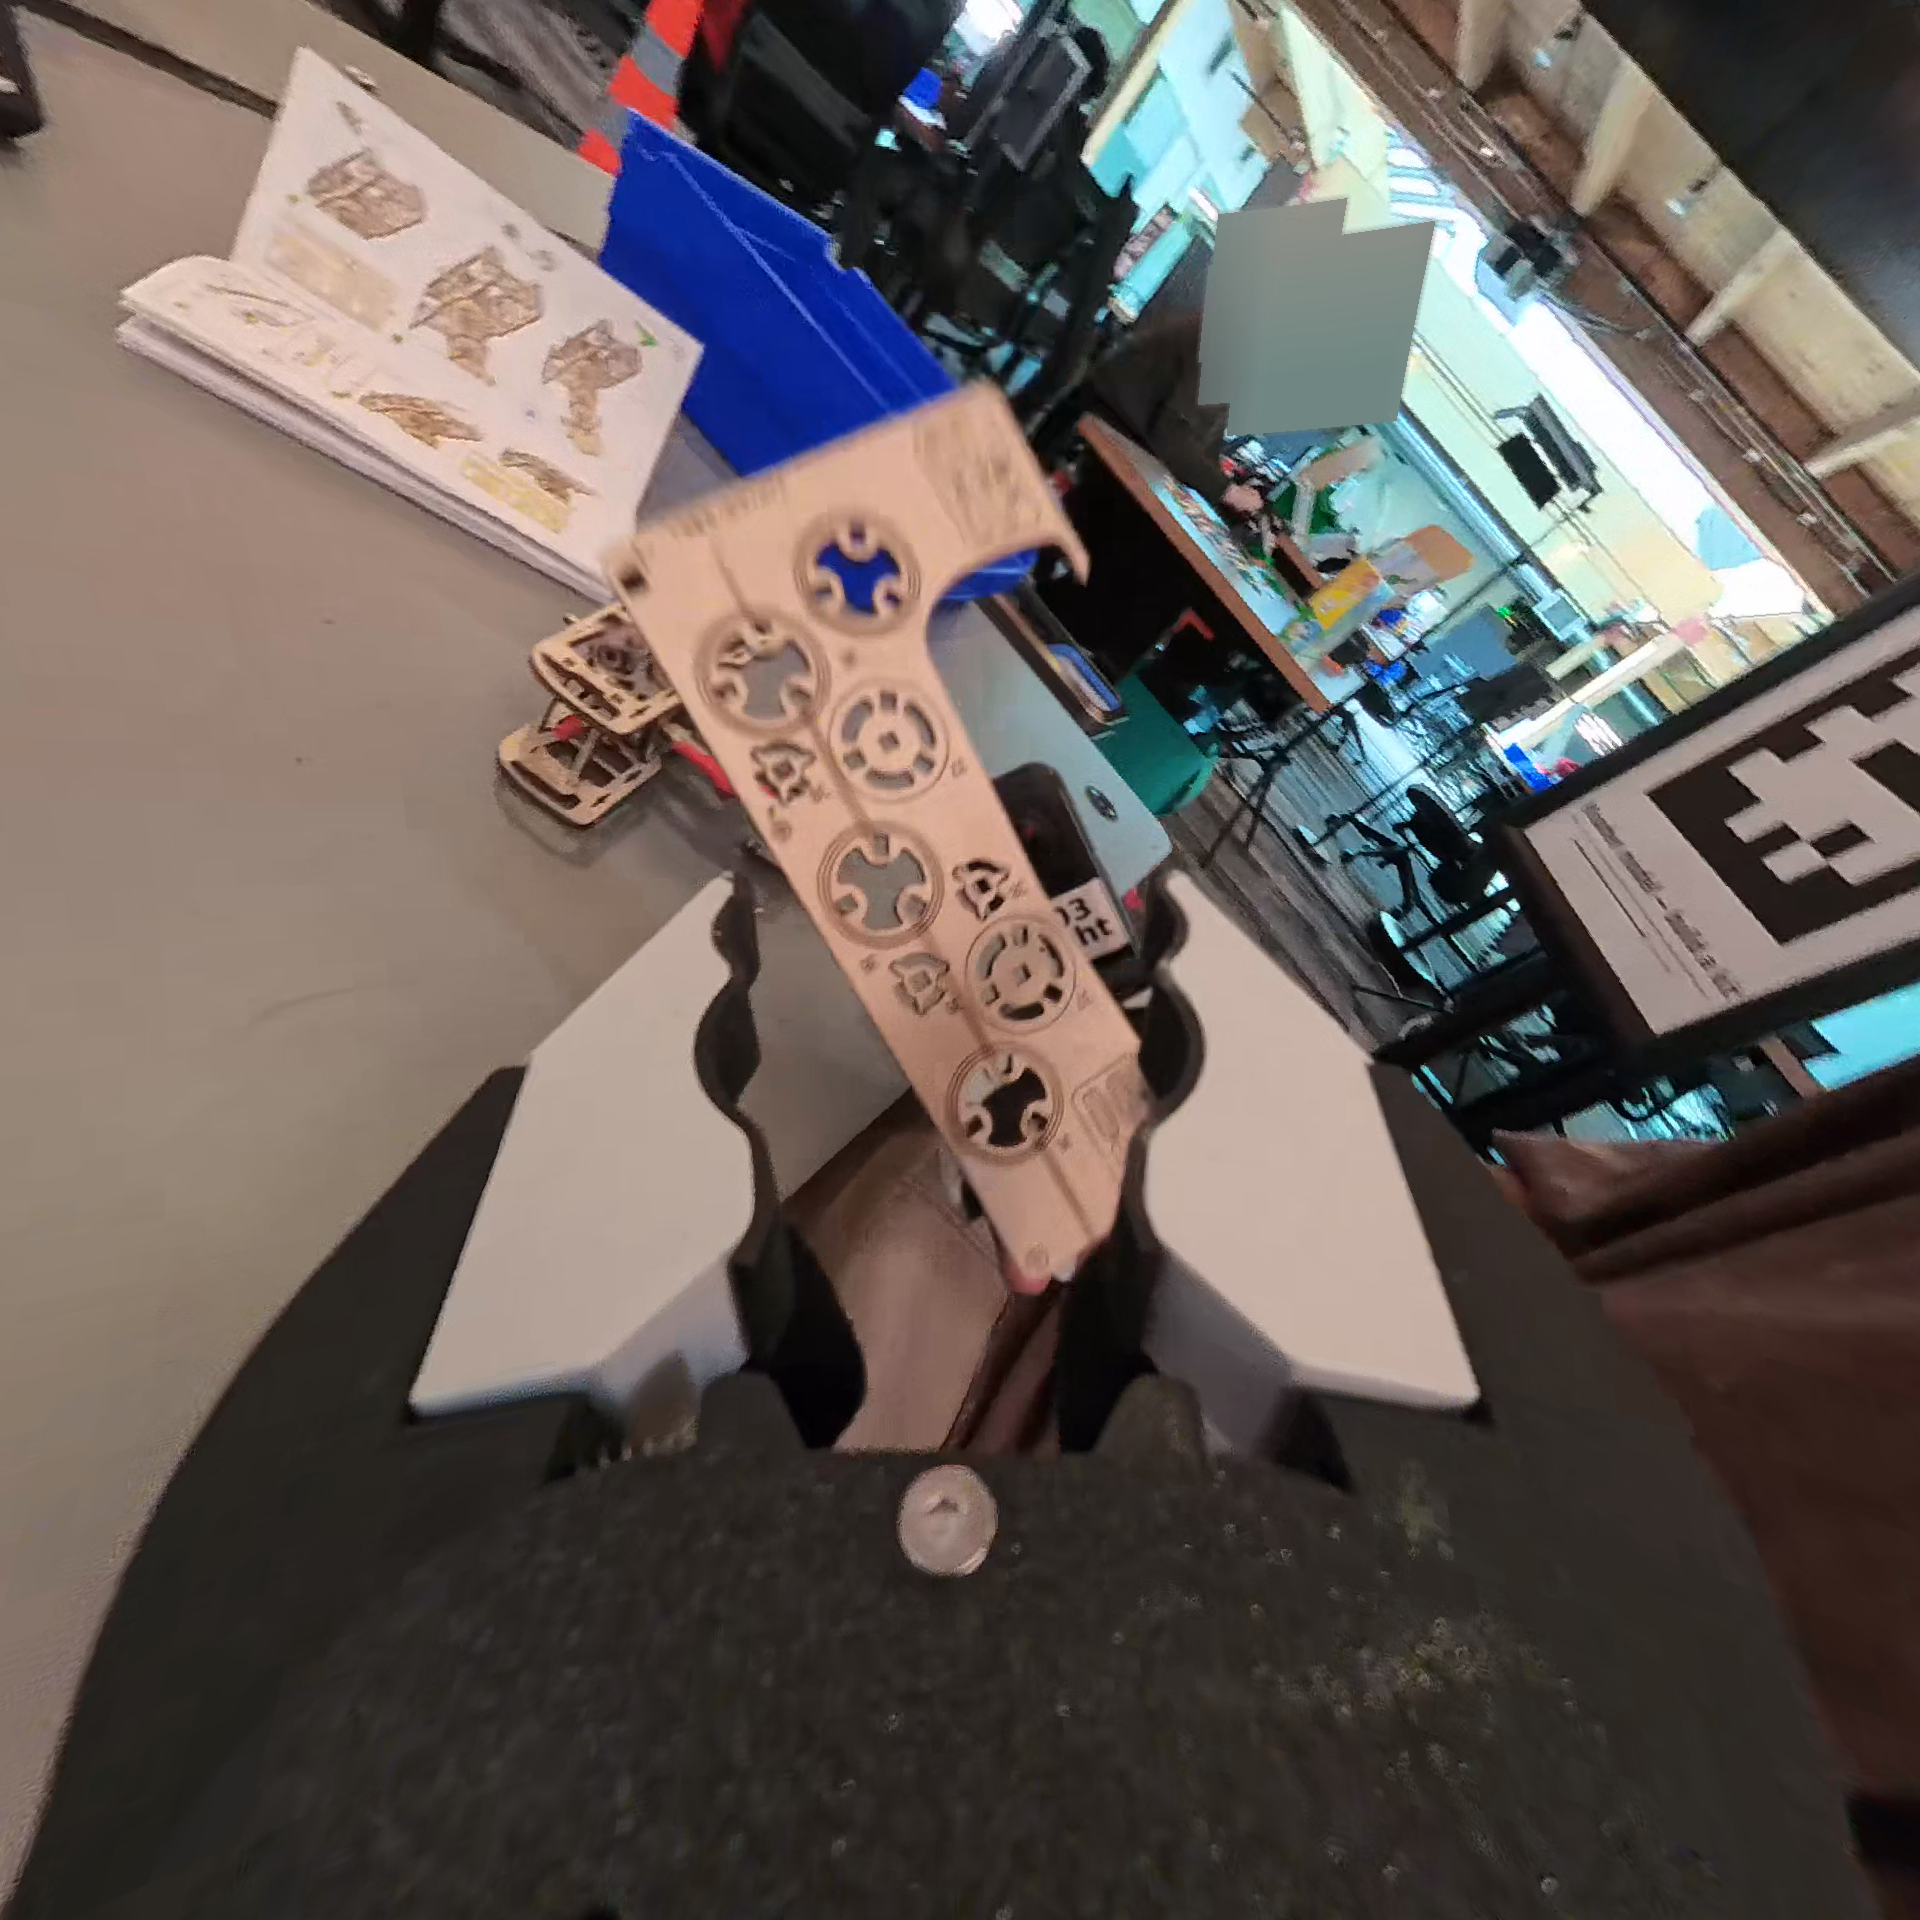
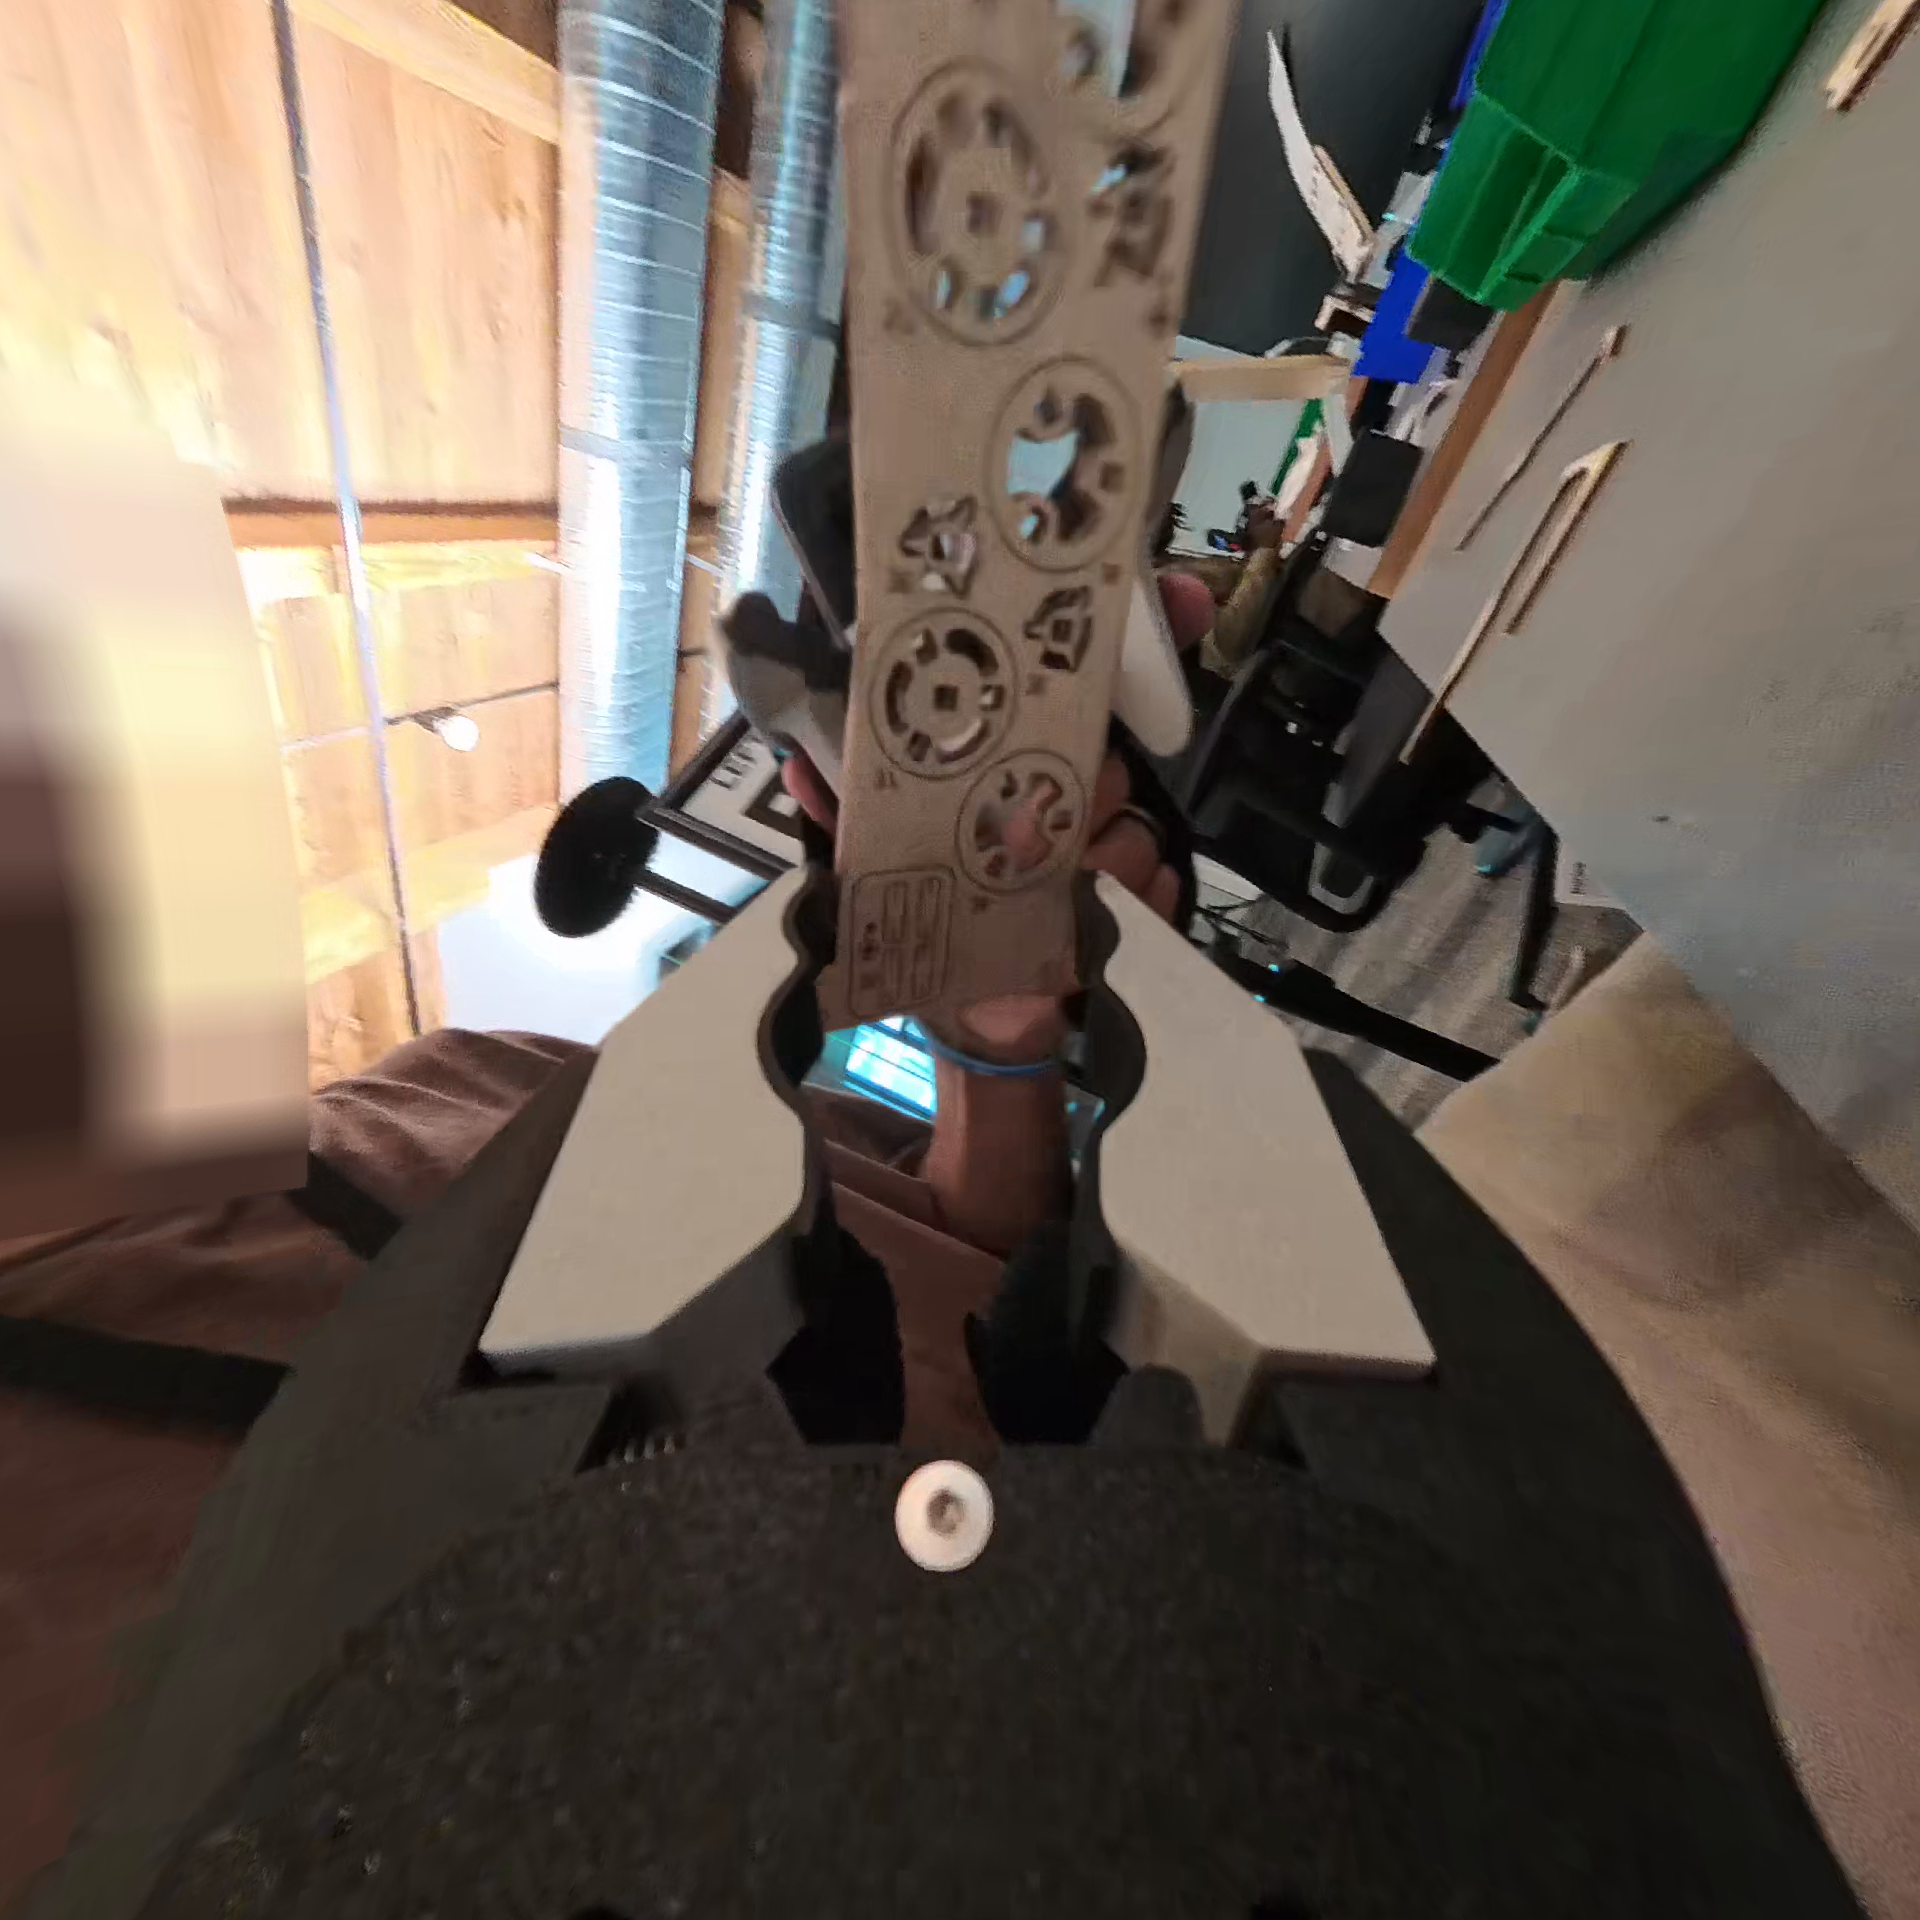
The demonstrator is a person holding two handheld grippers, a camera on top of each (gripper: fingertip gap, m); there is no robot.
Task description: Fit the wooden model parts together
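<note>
Rising between the two pale grey fingers of the left gripper (image 1: pixel 951 914), a long flat plywood sheet with laser-cut round parts (image 1: pixel 883 821) stands tilted, its top leaning to the left above a grey table (image 1: pixel 208 831). Its lower right edge rests against the right finger, while the left finger stands clear of it, so the jaws are spread and do not pinch it. A bare hand (image 1: pixel 914 1299) shows below the sheet's bottom end. On the table behind lie a small assembled wooden model piece (image 1: pixel 592 717), an open white instruction booklet (image 1: pixel 416 312) and a blue plastic bin (image 1: pixel 769 301). In the right wrist view, the same sheet (image 2: pixel 997 499) (seen from its other face) stands between the fingers of the right gripper (image 2: pixel 951 914), whose tips sit close by its lower corners; whether they press it I cannot tell. A hand (image 2: pixel 997 1049) holds the sheet's bottom end.
</note>
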